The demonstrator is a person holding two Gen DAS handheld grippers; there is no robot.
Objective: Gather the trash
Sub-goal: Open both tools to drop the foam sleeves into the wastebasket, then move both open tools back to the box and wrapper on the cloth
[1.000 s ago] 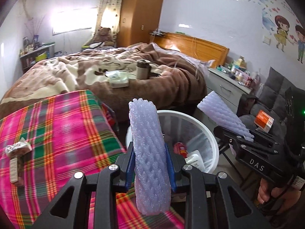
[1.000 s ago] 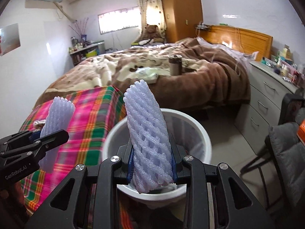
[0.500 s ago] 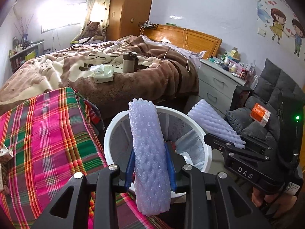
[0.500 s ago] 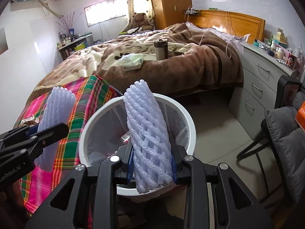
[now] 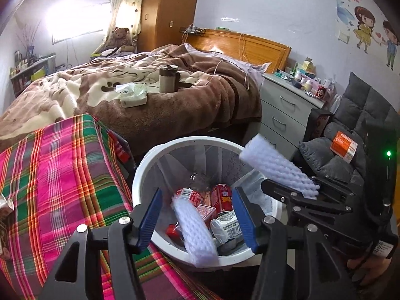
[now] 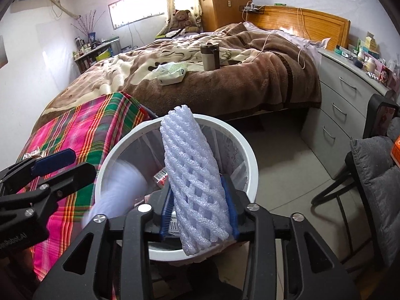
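Left gripper (image 5: 196,215): our jaws spread wide, one white foam net sleeve (image 5: 193,230) loose between them, lower centre, over the round white plastic bin (image 5: 142,175).
Right gripper (image 6: 198,210): we clamp another foam sleeve (image 6: 195,175), frame centre.

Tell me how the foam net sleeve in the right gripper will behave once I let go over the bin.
The foam net sleeve is open lattice foam, so it is probably very light and may drift rather than drop straight. It bulges between the pads of the right gripper, so it is likely squashy and should spring back. It stands over the white trash bin, so it should probably land inside.
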